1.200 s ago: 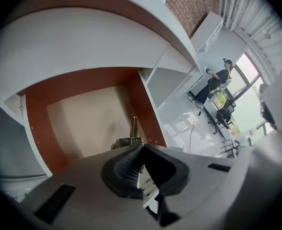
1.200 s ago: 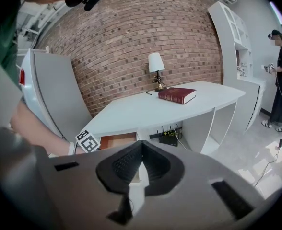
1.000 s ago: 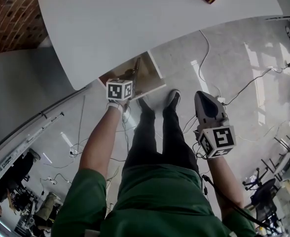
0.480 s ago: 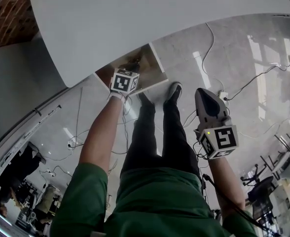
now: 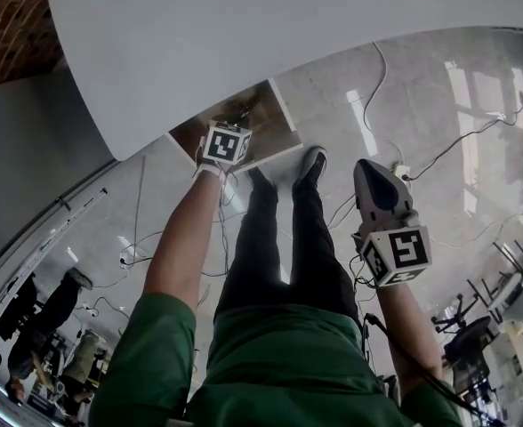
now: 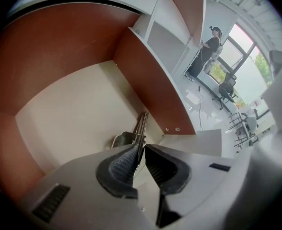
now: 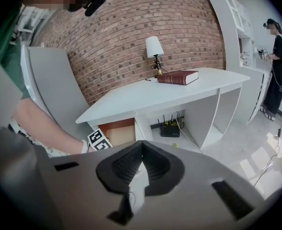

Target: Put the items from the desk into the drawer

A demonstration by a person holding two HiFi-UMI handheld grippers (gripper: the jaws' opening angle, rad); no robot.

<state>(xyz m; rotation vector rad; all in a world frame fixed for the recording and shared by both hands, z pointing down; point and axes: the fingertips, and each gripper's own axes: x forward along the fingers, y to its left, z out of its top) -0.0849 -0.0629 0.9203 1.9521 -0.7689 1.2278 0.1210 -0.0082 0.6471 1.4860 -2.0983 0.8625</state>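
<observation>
The drawer (image 5: 275, 118) stands open at the centre of the head view, with red-brown walls and a pale floor. A slim metal item (image 6: 143, 126) sits low inside it, pinched in the left gripper (image 6: 142, 150). A dark red book (image 7: 178, 77) lies flat on the white desk (image 7: 146, 97).

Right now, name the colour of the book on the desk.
Dark red book, right gripper view.

White desk top (image 5: 244, 43): smooth, matt laminate. Open drawer (image 6: 59, 51): reddish-brown wood-look walls, pale smooth bottom. Slim bright-metal tool (image 6: 142, 126): polished, reflective. Red brick wall (image 7: 107, 37): rough, matt. Pale grey stone-look floor (image 5: 439, 149): glossy, mirroring window light. Right gripper (image 7: 142, 145): matt grey plastic shell, ribbed black pads (image 7: 126, 164).
</observation>
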